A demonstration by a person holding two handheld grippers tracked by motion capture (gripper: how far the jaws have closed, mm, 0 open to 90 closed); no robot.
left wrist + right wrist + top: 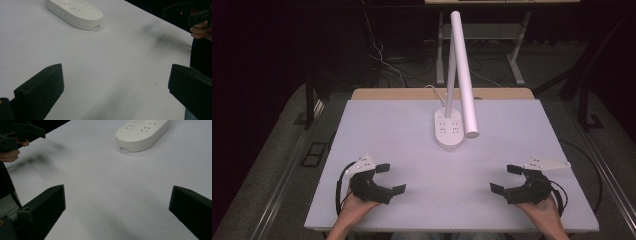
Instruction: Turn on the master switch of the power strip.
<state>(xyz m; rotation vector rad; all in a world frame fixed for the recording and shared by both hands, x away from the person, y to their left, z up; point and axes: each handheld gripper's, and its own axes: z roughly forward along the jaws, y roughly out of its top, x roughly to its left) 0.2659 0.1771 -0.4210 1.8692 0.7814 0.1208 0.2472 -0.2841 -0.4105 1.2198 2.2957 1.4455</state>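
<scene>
Down at the near edge of the bench (pixel 377 125), both tongs are resting low with nothing between their jaws. The left tongs (pixel 390 178) are sitting at the near left with jaws spread wide and aiming toward the middle; the right tongs (pixel 505 178) are mirroring them at the near right, likewise gaping wide and gripping nothing. A hand (pixel 358 204) is holding each from the near edge. Between and beyond them, well apart from both, a white power strip (pixel 448 128) is lying flat at the bench's middle, sockets facing up, its long axis running near to far. In the left gripper view the strip (pixel 75 13) is showing far ahead; in the right gripper view it (pixel 143 133) is lying ahead too. A white lamp (pixel 463 75) is rising from behind the strip, its long bar slanting over the strip's right side.
</scene>
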